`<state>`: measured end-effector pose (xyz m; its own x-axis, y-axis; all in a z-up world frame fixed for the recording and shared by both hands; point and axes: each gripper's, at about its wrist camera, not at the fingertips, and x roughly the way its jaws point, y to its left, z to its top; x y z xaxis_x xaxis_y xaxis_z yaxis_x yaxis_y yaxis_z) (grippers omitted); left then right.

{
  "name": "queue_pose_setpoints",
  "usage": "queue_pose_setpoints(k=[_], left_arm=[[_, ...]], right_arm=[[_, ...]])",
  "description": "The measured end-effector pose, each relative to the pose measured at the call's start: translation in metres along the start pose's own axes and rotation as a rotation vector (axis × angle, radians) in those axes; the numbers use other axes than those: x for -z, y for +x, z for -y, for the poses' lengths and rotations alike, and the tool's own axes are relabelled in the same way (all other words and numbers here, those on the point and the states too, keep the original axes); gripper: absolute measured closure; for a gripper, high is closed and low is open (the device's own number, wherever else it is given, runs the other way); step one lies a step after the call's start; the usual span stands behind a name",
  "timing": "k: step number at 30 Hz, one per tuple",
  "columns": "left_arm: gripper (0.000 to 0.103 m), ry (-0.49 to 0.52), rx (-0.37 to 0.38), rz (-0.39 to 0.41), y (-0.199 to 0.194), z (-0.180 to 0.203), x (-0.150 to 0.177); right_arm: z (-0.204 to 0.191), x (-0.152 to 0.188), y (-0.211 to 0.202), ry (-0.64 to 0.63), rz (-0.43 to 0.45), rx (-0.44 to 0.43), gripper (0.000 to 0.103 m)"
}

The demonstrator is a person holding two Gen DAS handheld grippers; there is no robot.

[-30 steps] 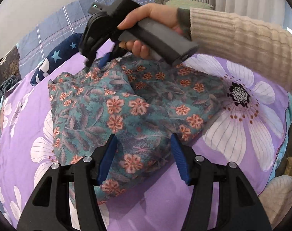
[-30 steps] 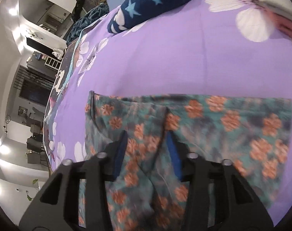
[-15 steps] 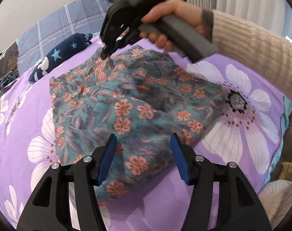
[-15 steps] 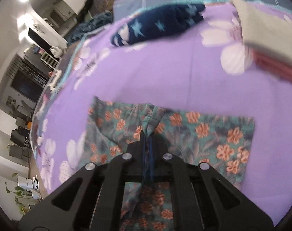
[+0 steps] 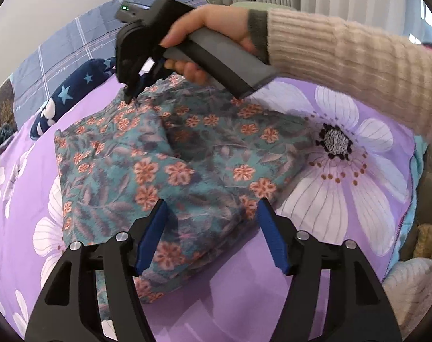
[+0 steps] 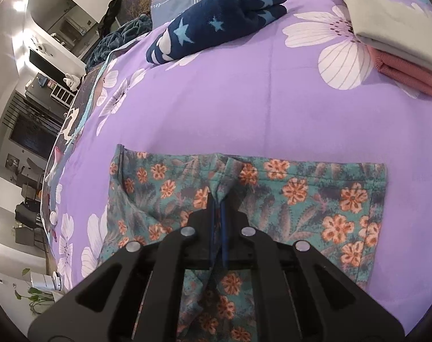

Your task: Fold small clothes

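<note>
A teal garment with orange flowers [image 5: 170, 168] lies partly folded on the purple flowered bedspread [image 5: 344, 188]. My left gripper [image 5: 211, 233] is open, its blue pads either side of the garment's near edge, not closed on it. My right gripper [image 5: 130, 97] is shut on the garment's far edge and lifts a pinch of it; in the right wrist view the gripper [image 6: 218, 199] pinches a fold of the cloth [image 6: 315, 199] between its blue pads.
A folded navy star-patterned garment [image 6: 216, 25] lies at the far side of the bed. A grey and pink stack of folded clothes [image 6: 387, 28] is at the right wrist view's upper right. A blue checked pillow [image 5: 73, 45] lies behind. The bed's edge [image 6: 73, 131] drops off left.
My right gripper closed on the garment's far edge and lifted it upward. My left gripper stayed open over the near edge.
</note>
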<state>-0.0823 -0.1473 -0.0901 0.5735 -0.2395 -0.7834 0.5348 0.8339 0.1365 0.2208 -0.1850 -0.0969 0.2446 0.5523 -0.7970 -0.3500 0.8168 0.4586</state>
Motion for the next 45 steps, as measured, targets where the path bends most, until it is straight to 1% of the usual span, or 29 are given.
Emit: queue_pose_setpoints(k=[2,3,4,5,8,10,15,19,23,28,31,35,42,43,45], left_arm=[[0.068,0.025,-0.021,-0.026,0.008,0.001,0.001],[0.084,0.01,-0.008,-0.042,0.01,-0.003,0.001],[0.091,-0.036,0.028,-0.043,0.008,-0.011,0.0],[0.094,-0.067,0.053,-0.039,0.005,-0.017,-0.002],[0.095,-0.108,0.099,-0.007,-0.006,-0.029,-0.006],[0.095,-0.141,0.144,0.015,-0.014,-0.037,-0.009],[0.095,-0.163,0.194,0.087,-0.039,-0.049,-0.019],[0.095,-0.143,0.242,0.135,-0.052,-0.043,-0.032],[0.095,-0.071,0.265,0.16,-0.049,-0.016,-0.049],[0.095,0.017,0.304,0.14,-0.026,0.019,-0.067],[0.095,0.045,0.322,0.112,-0.009,0.035,-0.074],[0.095,0.056,0.337,0.084,0.006,0.043,-0.077],[0.095,0.072,0.332,0.021,0.029,0.051,-0.069],[0.094,0.073,0.331,0.01,0.031,0.051,-0.068],[0.084,0.071,0.325,-0.012,0.038,0.052,-0.063]], right_arm=[[0.001,0.0,0.002,0.004,-0.004,-0.002,0.099],[0.002,0.0,0.003,0.008,-0.005,-0.005,0.099],[0.004,0.001,0.003,0.012,-0.006,-0.008,0.099],[0.005,0.001,0.003,0.018,-0.007,-0.012,0.099],[0.007,0.001,0.0,0.026,0.0,-0.033,0.099],[0.005,0.0,-0.005,0.025,0.015,-0.046,0.099],[-0.012,-0.007,-0.037,-0.003,0.102,-0.093,0.099],[-0.024,-0.012,-0.074,-0.053,0.168,-0.088,0.099],[-0.012,-0.015,-0.098,-0.058,0.21,-0.064,0.099],[0.021,-0.007,-0.108,-0.014,0.212,-0.026,0.099],[0.041,0.0,-0.108,0.022,0.208,-0.019,0.099],[0.065,0.007,-0.106,0.072,0.201,-0.02,0.099],[0.08,0.015,-0.096,0.099,0.184,-0.011,0.099],[0.082,0.016,-0.094,0.103,0.18,-0.006,0.099],[0.086,0.019,-0.087,0.11,0.168,0.035,0.089]])
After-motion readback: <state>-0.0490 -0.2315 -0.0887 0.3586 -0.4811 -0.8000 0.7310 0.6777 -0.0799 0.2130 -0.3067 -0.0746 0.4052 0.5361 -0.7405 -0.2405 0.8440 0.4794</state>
